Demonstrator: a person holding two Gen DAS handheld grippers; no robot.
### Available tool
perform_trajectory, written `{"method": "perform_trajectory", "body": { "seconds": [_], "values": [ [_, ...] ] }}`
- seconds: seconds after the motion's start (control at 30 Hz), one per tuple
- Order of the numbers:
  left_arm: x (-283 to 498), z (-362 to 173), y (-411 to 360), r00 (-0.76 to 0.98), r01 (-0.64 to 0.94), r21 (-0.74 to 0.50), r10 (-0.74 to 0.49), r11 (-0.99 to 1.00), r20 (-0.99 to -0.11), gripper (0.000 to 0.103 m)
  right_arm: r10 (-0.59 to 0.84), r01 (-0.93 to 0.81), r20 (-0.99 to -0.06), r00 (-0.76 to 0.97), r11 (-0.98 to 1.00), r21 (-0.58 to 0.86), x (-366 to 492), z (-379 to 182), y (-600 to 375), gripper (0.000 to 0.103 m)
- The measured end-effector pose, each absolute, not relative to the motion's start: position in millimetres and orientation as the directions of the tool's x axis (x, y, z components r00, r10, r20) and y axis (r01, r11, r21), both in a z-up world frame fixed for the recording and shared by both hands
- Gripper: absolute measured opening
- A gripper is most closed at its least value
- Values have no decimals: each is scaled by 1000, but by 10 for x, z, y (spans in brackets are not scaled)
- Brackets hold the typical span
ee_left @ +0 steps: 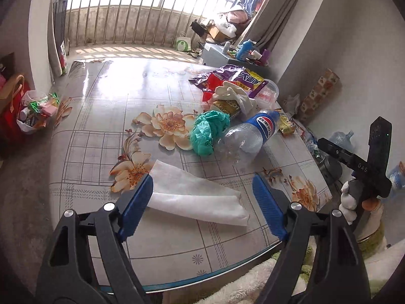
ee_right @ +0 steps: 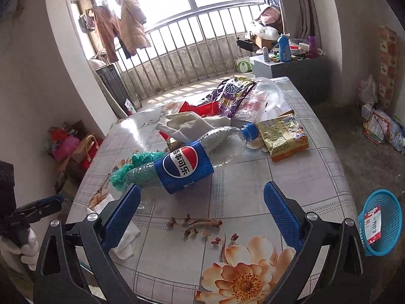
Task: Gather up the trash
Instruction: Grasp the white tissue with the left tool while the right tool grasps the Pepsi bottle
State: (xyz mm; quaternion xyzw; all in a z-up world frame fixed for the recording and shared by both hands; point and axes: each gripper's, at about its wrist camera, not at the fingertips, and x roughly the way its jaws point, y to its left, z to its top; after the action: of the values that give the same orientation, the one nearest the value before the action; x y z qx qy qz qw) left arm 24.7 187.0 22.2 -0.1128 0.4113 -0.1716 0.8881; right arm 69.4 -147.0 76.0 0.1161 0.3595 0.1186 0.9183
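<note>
My left gripper (ee_left: 202,197) hangs low over the near edge of the counter (ee_left: 101,131), its blue pads spread wide with a folded white paper tissue (ee_left: 197,197) lying flat between them; the left pad's tip overlaps the tissue's edge, but I cannot tell whether it touches, and the right pad is clear of it. Just beyond the tissue lies a crumpled green plastic bag (ee_left: 208,131), touching an empty clear Pepsi bottle (ee_left: 250,133) that rests on its side. Behind these sit a white glove (ee_left: 235,96), a purple snack wrapper (ee_left: 233,78) and a clear plastic cup (ee_left: 268,91), heaped close together near the far right of the counter. On the floor to the left stands a white bag (ee_left: 33,114) already filled with wrappers. My right gripper (ee_right: 202,202) is also spread open and holding nothing, poised above the counter with the bottle (ee_right: 187,164) lying just ahead of its left pad, cap pointing away toward a yellow snack packet (ee_right: 283,136). The green bag (ee_right: 134,164) shows behind the bottle's base, and the glove (ee_right: 187,124) lies beyond it. A blue mesh basket (ee_right: 382,223) stands on the floor to the right of the counter, with a printed card inside.
</note>
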Motion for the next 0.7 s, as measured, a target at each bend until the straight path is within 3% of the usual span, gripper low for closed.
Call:
{"method": "perform_trajectory", "body": {
  "seconds": [0.1,0.13,0.2,0.3,0.5,0.7],
  "values": [
    [216,-56,1938,531,188,-401,-436,897,-726,64,360,-192,-650,669,929,316,758,677,-1254,83],
    [210,-133,1961,512,178,-423,-450,889,-731,61,380,-208,-656,652,922,326,775,644,-1192,76],
    [207,-283,2014,477,163,-471,-487,867,-732,42,425,-238,-680,597,904,356,857,521,-1036,65],
    [238,-419,2061,450,137,-527,-527,839,-721,34,492,-280,-711,503,871,404,963,337,-799,41],
    [392,-629,2113,422,90,-570,-550,817,-721,31,525,-337,-765,374,845,416,1088,39,-416,18],
    [618,-708,2155,429,77,-601,-570,796,-700,31,546,-354,-789,282,823,444,1029,-137,-280,10]
  ]
}}
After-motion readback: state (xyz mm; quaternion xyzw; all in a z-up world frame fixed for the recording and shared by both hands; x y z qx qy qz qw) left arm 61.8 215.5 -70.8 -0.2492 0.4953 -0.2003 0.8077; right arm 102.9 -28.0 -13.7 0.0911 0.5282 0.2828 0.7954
